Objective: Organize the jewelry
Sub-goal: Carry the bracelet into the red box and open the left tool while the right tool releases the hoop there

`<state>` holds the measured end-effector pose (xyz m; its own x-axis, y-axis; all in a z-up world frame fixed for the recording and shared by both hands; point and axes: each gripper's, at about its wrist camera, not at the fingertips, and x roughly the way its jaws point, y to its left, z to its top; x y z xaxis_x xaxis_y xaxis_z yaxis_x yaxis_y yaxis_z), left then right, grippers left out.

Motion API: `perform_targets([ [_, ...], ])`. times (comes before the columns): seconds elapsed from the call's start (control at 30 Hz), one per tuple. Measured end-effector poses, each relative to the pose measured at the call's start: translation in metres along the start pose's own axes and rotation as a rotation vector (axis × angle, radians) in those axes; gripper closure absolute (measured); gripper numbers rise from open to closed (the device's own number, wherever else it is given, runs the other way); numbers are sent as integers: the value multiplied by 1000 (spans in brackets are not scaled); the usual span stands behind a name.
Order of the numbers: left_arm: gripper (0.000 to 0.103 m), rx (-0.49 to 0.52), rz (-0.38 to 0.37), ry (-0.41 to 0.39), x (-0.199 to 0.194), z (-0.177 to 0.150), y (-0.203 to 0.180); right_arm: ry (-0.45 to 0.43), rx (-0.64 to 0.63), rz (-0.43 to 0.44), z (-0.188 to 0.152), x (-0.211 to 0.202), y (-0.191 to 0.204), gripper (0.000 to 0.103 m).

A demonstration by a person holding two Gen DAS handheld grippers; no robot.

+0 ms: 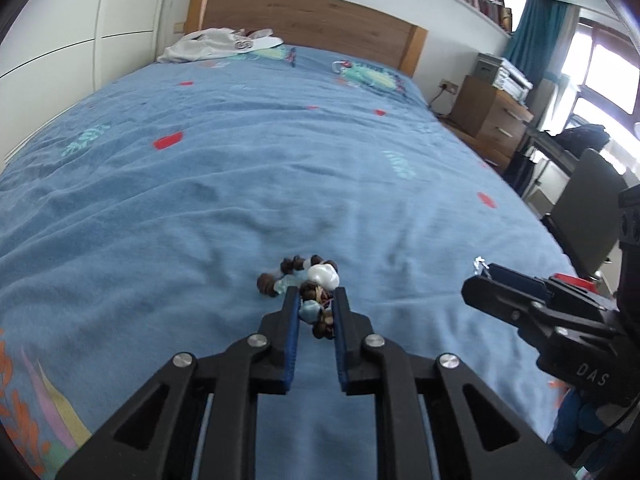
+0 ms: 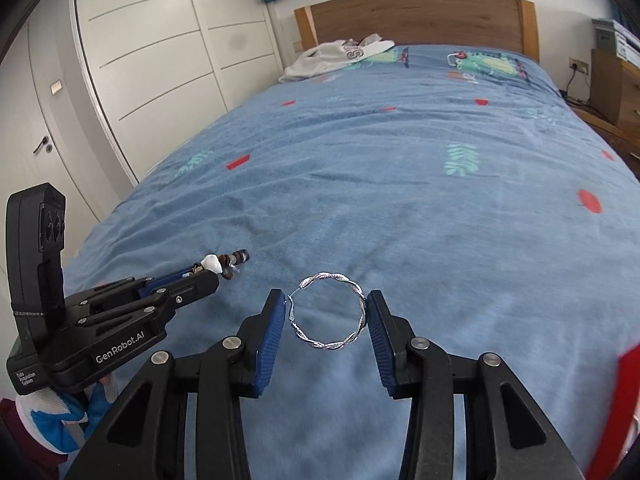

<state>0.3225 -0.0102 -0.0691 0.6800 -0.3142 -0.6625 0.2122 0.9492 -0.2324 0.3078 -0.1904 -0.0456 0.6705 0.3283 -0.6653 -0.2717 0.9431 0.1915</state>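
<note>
Left gripper: jaws narrow, clamped on beaded bracelet, held above bed. Right gripper: jaws half apart, gripping silver twisted bangle edge to edge. White garment lay near headboard.

Left tool: black plastic linkage w/ silver pivot screws, blue ribbed pads, "GenRobot.AI" printed in white on the side, tall black block at rear. Right tool: same build, "DAS" lettered on body. Blue-and-white glove is worn, dark red sleeve behind.
</note>
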Motion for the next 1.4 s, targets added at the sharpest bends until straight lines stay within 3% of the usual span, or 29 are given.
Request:
perform_targets([
  [0.33, 89, 91, -236, -38, -47, 4, -136, -58, 44, -156, -26, -115, -60, 62],
  [0.53, 89, 155, -376, 6, -41, -8, -228, -39, 97, -294, -51, -165, -126, 61],
  [0.7, 89, 220, -436, 66, -19, -25, -294, 14, 161, -389, -75, -177, -183, 61],
  [0.83, 89, 270, -433, 112, 5, -37, -334, 60, 197, -426, -86, -168, -214, 61],
  [0.97, 89, 277, -382, 158, 39, -42, -353, 97, 215, -430, -93, -159, -235, 61],
  [1.2, 88, 287, -300, 236, 77, -58, -361, 163, 235, -438, -104, -145, -258, 61],
  [1.4, 87, 295, -252, 261, 86, -69, -358, 178, 215, -447, -109, -142, -257, 61],
])
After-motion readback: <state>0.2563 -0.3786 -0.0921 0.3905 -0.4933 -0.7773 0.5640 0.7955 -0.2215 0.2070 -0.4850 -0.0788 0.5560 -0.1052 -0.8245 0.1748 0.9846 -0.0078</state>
